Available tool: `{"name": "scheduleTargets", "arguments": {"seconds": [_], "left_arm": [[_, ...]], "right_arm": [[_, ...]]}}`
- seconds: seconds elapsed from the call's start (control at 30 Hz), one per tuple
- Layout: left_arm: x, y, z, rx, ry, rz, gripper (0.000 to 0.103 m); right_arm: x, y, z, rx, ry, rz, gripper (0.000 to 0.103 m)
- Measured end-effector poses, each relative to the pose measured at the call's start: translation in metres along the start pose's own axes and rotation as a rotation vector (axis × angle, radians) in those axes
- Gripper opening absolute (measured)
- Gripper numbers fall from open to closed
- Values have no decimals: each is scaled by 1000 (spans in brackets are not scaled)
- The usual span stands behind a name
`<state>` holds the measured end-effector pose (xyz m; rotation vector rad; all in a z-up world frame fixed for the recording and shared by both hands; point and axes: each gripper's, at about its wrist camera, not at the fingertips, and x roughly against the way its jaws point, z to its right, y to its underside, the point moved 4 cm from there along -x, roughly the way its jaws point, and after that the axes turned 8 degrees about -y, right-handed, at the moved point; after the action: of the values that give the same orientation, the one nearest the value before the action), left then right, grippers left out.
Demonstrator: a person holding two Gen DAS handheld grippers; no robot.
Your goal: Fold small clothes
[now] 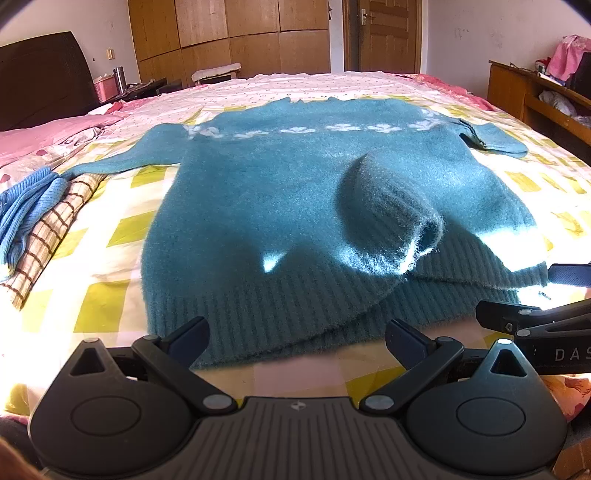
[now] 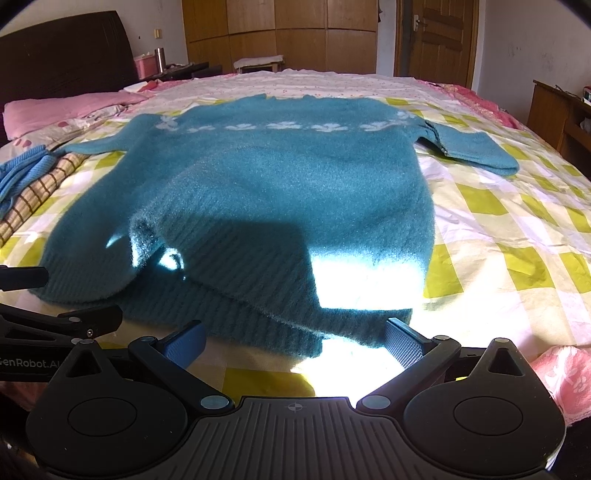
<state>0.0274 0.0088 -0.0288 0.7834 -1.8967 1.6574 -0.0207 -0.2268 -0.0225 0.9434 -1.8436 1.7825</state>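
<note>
A fuzzy teal sweater (image 1: 280, 192) with a band of white flowers lies flat on the bed, hem toward me; it also shows in the right wrist view (image 2: 280, 184). One sleeve cuff (image 1: 391, 221) is folded over the body near the hem. My left gripper (image 1: 297, 343) is open and empty, just short of the hem's left part. My right gripper (image 2: 293, 345) is open and empty at the hem's right part, and shows at the right edge of the left wrist view (image 1: 546, 295).
The bed has a yellow-checked sheet (image 2: 491, 229). A light blue knit (image 1: 26, 206) and a brown-checked cloth (image 1: 48, 236) lie at the left. Pink bedding (image 1: 48, 129) is beyond them. A wooden desk (image 1: 535, 96) stands right; wardrobes (image 1: 236, 33) stand behind.
</note>
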Motion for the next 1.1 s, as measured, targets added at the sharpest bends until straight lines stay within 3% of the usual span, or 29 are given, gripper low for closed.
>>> {"name": "scheduleTargets", "arguments": {"seconds": [0.43, 0.73, 0.9, 1.1], "left_arm": [[-6, -2, -8, -7, -13, -2, 103], [-6, -8, -18, -8, -28, 26, 103], [-7, -8, -15, -40, -17, 30, 103], [-8, -10, -16, -50, -25, 37, 103]], "right_arm": [[-1, -4, 14, 2, 63, 9, 93], [-6, 0, 10, 175, 191, -9, 92], [-7, 5, 5, 254, 219, -24, 91], [-5, 0, 23, 223, 320, -10, 90]]}}
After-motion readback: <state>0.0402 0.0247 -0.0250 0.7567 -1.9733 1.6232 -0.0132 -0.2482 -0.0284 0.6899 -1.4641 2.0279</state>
